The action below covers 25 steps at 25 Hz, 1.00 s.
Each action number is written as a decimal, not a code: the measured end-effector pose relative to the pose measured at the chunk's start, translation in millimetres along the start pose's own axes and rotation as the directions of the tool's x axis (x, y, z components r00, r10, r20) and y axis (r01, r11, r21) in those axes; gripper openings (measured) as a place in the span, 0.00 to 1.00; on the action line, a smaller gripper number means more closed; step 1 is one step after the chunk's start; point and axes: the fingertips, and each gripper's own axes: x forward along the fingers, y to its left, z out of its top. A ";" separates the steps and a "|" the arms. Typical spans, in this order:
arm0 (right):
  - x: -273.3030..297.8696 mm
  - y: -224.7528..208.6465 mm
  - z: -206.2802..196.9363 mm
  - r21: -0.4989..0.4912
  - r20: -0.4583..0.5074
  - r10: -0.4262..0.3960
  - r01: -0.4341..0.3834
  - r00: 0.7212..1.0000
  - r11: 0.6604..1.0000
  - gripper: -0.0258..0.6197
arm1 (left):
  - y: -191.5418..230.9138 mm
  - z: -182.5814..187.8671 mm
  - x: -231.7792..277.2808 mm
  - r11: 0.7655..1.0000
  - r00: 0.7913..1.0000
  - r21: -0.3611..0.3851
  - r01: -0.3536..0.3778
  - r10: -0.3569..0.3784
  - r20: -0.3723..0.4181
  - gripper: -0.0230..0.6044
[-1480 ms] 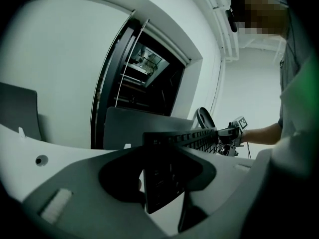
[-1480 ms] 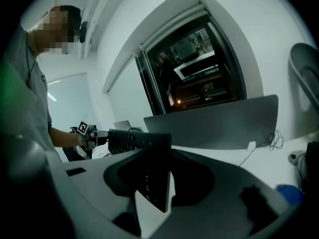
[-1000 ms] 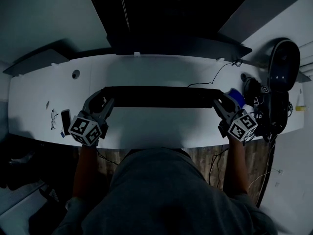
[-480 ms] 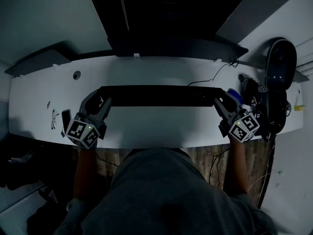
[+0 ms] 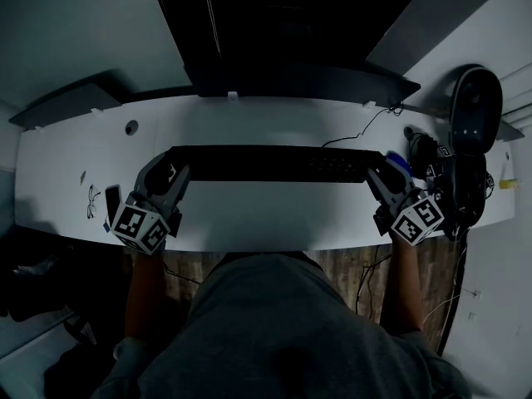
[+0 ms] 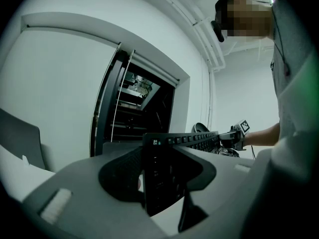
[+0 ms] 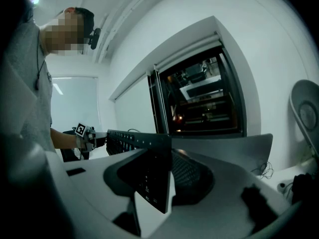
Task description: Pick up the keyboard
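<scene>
The long black keyboard hangs level above the white desk, held at both ends. My left gripper is shut on its left end, my right gripper on its right end. In the left gripper view the keyboard's end sits clamped between the jaws of the left gripper, and the key rows run off toward the right gripper. The right gripper view mirrors this: the keyboard's end is pinched in the right gripper, with the left gripper far off.
A phone and glasses lie on the desk's left part. Tangled cables and dark gear crowd the right end, beside a blue object. A thin cable runs back toward the dark recess behind the desk.
Both grippers and the keyboard have risen together off the desk; the keyboard looks slightly wider in the head view. The grip on both ends is unchanged.
</scene>
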 end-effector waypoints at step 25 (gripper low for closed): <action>0.2 -2.0 2.1 -0.001 0.006 -0.011 0.011 1.000 1.000 0.27 | 2.0 -4.0 1.9 1.000 1.000 0.008 -0.001 0.001 0.001 0.33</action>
